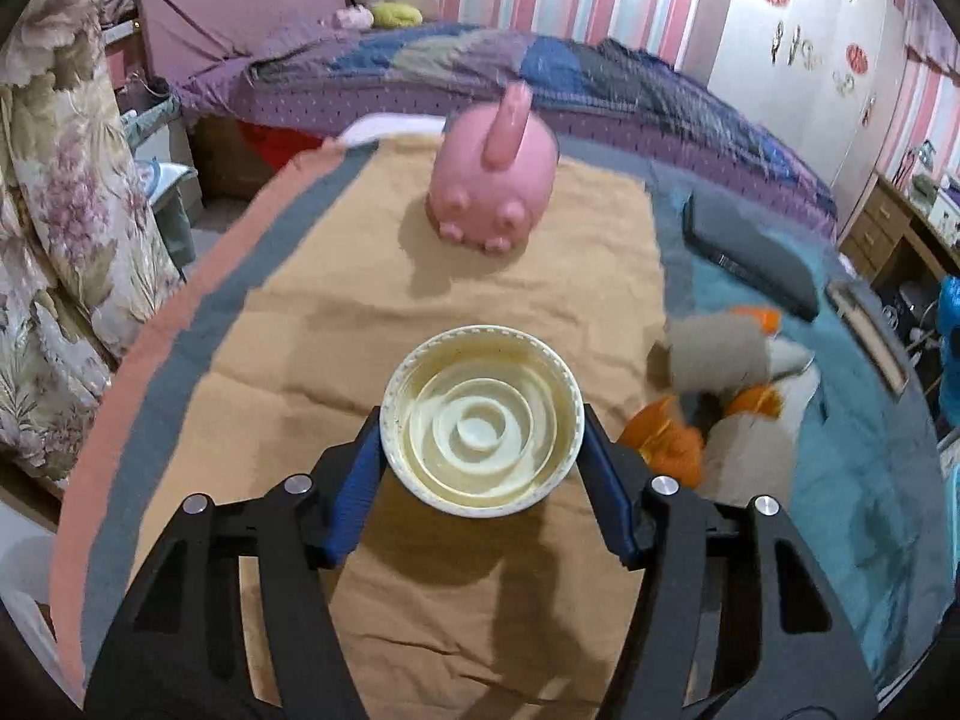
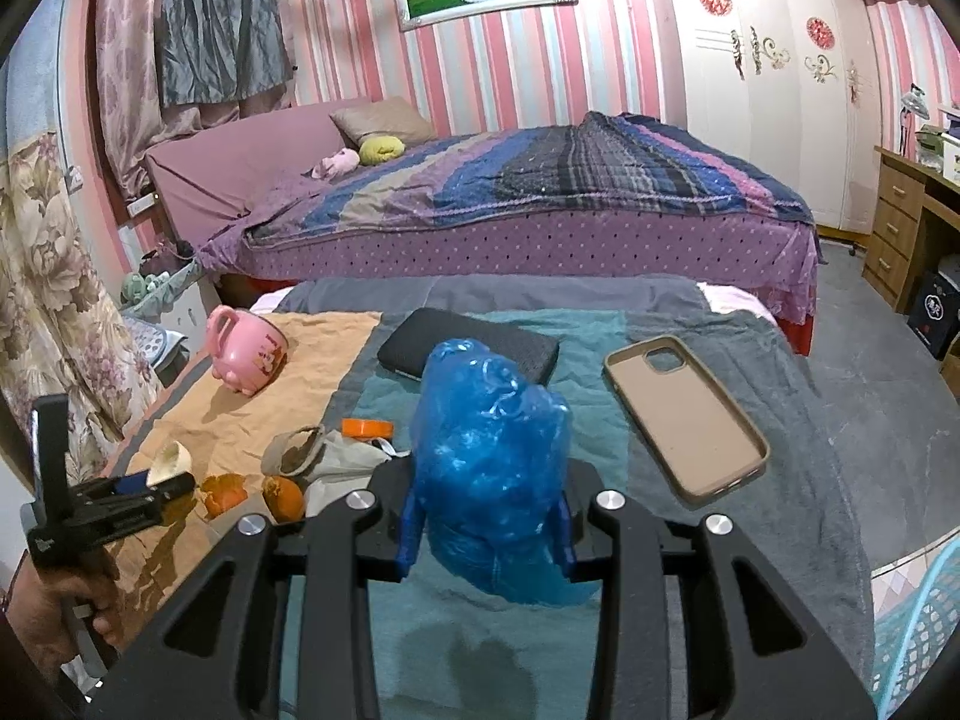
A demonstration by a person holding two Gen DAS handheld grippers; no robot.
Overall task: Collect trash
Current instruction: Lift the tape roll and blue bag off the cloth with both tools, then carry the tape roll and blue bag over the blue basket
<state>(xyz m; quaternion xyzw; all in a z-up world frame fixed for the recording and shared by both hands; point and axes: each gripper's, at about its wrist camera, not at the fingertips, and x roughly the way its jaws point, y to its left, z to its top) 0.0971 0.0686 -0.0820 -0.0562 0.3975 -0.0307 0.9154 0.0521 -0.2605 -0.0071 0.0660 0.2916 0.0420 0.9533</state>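
My left gripper (image 1: pixel 482 420) is shut on a white plastic cup (image 1: pixel 482 420), its open mouth toward the camera, held over the tan cloth (image 1: pixel 360 300). It also shows in the right wrist view (image 2: pixel 171 462) at the far left. My right gripper (image 2: pixel 489 510) is shut on a blue plastic bag (image 2: pixel 489 450), held above the teal blanket (image 2: pixel 600 420). Orange peel pieces (image 2: pixel 282 495) and crumpled grey paper (image 2: pixel 300 450) lie between the two grippers; they also show in the left wrist view (image 1: pixel 714 360).
A pink pig-shaped mug (image 1: pixel 492 180) lies tipped on the tan cloth. A black pouch (image 2: pixel 468 348) and a beige phone case (image 2: pixel 684 414) lie on the blanket. A bed (image 2: pixel 540 204) stands behind, a wooden desk (image 2: pixel 900 222) at right.
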